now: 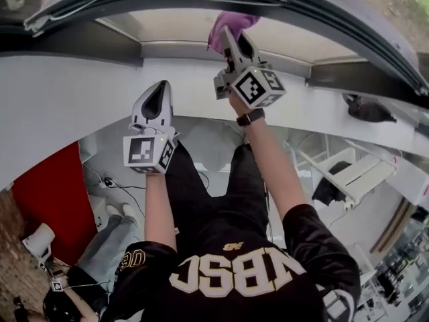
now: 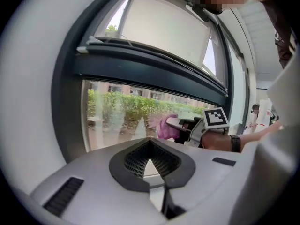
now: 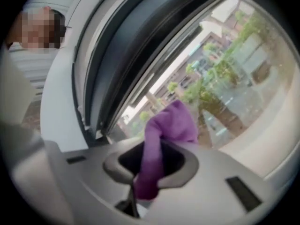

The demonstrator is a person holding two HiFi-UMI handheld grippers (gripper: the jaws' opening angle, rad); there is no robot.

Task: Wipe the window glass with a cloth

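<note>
A purple cloth (image 1: 230,25) is bunched against the window glass (image 1: 175,25) at the top of the head view. My right gripper (image 1: 234,43) is shut on it, arm stretched up to the pane. In the right gripper view the cloth (image 3: 169,124) hangs out between the jaws of the right gripper (image 3: 152,146), with the glass (image 3: 229,64) just beyond. My left gripper (image 1: 159,92) is raised beside it, lower and to the left, shut with nothing in it. In the left gripper view, that gripper (image 2: 150,143) points at the glass (image 2: 117,116), with the cloth (image 2: 166,127) to the right.
A dark window frame (image 1: 362,25) arcs over the pane, above a white wall band (image 1: 67,99). A red panel (image 1: 53,193) stands low left and a white rack (image 1: 352,173) at right. A person's legs (image 1: 110,237) lie bottom left. A blind (image 2: 164,27) covers the upper pane.
</note>
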